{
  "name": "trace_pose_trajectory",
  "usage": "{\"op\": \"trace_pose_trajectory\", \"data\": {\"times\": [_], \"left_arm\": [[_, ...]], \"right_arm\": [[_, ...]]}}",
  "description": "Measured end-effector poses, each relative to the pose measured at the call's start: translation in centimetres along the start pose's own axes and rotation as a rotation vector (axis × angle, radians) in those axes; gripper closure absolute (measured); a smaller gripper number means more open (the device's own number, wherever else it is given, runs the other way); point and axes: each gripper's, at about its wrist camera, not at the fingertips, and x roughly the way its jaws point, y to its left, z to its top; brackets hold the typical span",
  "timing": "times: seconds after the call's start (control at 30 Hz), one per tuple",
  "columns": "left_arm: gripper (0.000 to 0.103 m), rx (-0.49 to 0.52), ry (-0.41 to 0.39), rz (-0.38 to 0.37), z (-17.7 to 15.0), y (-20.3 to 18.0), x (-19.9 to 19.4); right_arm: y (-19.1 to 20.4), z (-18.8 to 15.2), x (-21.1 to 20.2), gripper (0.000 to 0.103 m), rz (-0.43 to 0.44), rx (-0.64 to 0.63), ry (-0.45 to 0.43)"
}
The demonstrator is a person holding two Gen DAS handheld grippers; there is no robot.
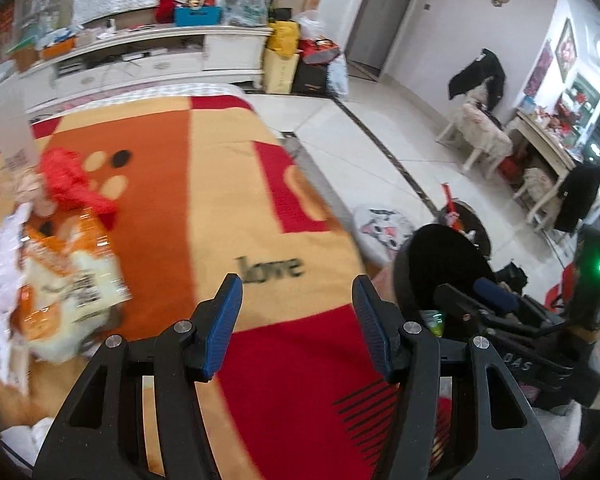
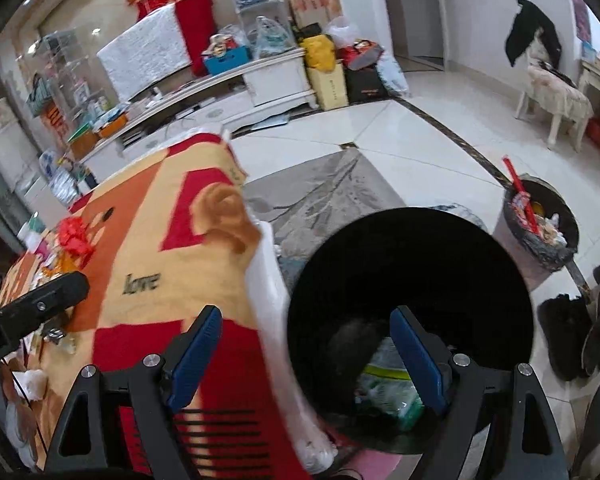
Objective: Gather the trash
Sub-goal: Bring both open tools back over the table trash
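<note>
A pile of trash lies at the left of the blanket-covered table [image 1: 204,208]: an orange-and-white snack bag [image 1: 68,276], a crumpled red wrapper [image 1: 72,184] and white paper scraps. My left gripper [image 1: 298,320] is open over the blanket, right of the pile, with nothing between its blue pads. A black bin [image 2: 440,256] stands beside the table's edge, and a green-and-white plastic wrapper [image 2: 388,388] lies inside it. My right gripper [image 2: 308,340] is open and empty. Its left finger is over the blanket and its right finger over the bin's mouth.
A second bin [image 2: 540,236] with a dark liner, full of rubbish and a red stick, stands on the tiled floor further right. Dark slippers [image 2: 596,340] lie beside it. A white TV cabinet [image 2: 228,84], boxes and bags line the far wall. Chairs [image 1: 484,128] stand at the right.
</note>
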Motion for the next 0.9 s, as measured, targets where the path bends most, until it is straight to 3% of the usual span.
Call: {"op": "trace_pose_trajectory", "data": {"times": [0.47, 0.7, 0.9], "left_arm": [[0.047, -0.053, -0.049, 0.146, -2.7, 8.8, -6.6], [0.047, -0.105, -0.062, 0.206, -4.3, 14.3, -11.0], [0.047, -0.188, -0.079, 0.289, -6.5, 21.2, -15.2]], "right_arm": [[10.9, -0.8, 0.8, 0.019, 0.113, -0.147, 0.022], [17.5, -2.6, 1.7, 0.019, 0.207, -0.239, 0.069], [23.3, -5.6, 1.5, 0.019, 0.341, -0.344, 0.148]]}}
